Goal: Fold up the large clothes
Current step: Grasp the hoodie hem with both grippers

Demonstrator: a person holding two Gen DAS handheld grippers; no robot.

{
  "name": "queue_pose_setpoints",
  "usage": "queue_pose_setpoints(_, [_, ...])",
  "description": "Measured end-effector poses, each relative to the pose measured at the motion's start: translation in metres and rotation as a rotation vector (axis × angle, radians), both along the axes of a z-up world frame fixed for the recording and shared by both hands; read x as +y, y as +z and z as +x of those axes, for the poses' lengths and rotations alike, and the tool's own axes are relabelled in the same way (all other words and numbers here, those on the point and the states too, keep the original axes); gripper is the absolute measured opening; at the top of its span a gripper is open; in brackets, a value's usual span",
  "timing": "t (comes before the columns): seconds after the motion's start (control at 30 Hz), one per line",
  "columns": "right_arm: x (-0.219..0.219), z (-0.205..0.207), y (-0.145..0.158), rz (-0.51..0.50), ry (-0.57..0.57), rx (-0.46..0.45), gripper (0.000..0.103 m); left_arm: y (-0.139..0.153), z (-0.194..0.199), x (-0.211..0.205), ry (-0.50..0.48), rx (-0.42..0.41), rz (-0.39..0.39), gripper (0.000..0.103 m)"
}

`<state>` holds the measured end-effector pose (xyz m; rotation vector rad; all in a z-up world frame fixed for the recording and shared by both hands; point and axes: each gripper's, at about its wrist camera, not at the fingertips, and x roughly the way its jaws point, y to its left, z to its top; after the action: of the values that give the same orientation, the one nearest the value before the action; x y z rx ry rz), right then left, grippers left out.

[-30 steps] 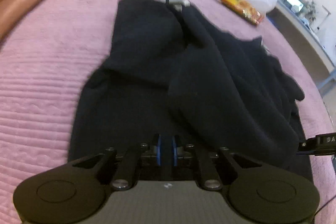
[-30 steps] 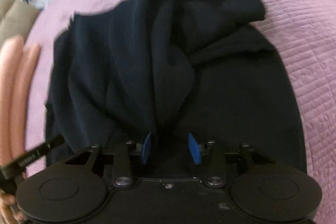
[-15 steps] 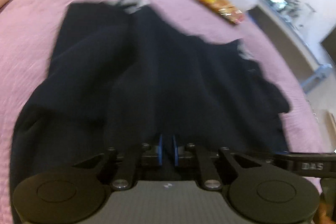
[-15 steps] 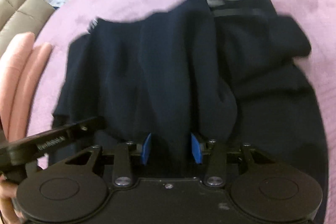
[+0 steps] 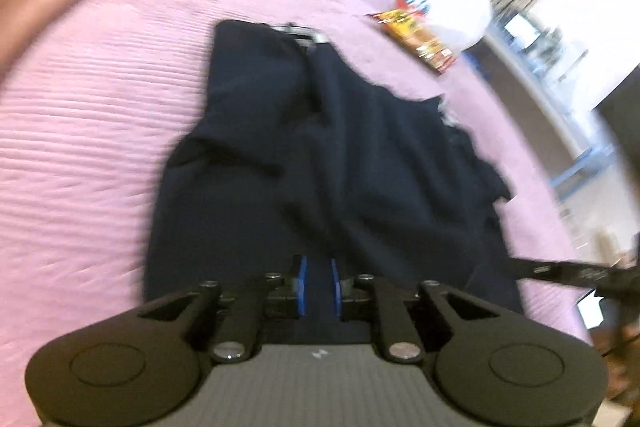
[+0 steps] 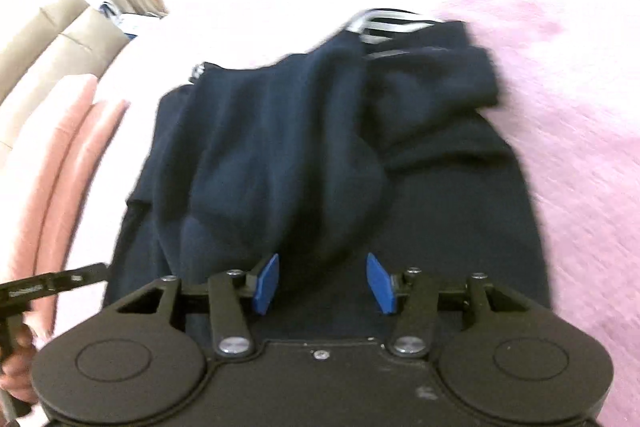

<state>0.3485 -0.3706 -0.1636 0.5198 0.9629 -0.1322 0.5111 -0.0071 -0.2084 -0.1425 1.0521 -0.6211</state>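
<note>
On the pink bed [image 5: 100, 115], my left tool [image 5: 319, 291] clenched on dark sweater [image 5: 320, 155] hem, my right tool [image 6: 323, 283] released above it.

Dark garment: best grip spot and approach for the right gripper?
Probably the near hem of the dark garment, from the near side, low along the pink bedspread. The hem lies fairly flat right ahead of the open right gripper, while the middle is bunched into thick folds. The left gripper, nearly closed, is at the same hem.
</note>
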Motion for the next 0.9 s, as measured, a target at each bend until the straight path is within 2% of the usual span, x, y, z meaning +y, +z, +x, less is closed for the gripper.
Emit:
queue_pose_setpoints(0.07, [-0.004, -0.026, 0.004, 0.007, -0.019, 0.029, 0.061, 0.007, -0.018, 0.014, 0.018, 0.008, 0.077, 0.022])
queue_pose_setpoints(0.17, [-0.007, -0.066, 0.009, -0.007, -0.052, 0.091, 0.061, 0.01, -0.047, 0.04, 0.022, 0.053, 0.121, 0.029])
queue_pose_setpoints(0.23, [-0.007, -0.092, 0.008, -0.01, -0.071, 0.139, 0.067, 0.009, -0.064, 0.055, 0.026, 0.095, 0.151, 0.038])
queue_pose_setpoints(0.3, [-0.006, -0.116, 0.006, -0.007, -0.096, 0.19, 0.071, 0.006, -0.08, 0.066, 0.025, 0.141, 0.174, 0.04])
queue_pose_setpoints(0.43, [-0.002, -0.154, 0.001, -0.008, -0.119, 0.28, 0.072, -0.005, -0.104, 0.085, 0.025, 0.225, 0.19, 0.04])
queue_pose_setpoints(0.6, [0.001, -0.191, -0.011, -0.001, -0.145, 0.368, 0.072, -0.017, -0.123, 0.094, 0.034, 0.283, 0.193, 0.042])
queue_pose_setpoints(0.9, [0.008, -0.202, -0.029, -0.061, -0.139, 0.447, 0.074, -0.031, -0.144, 0.102, 0.067, 0.35, 0.164, 0.049])
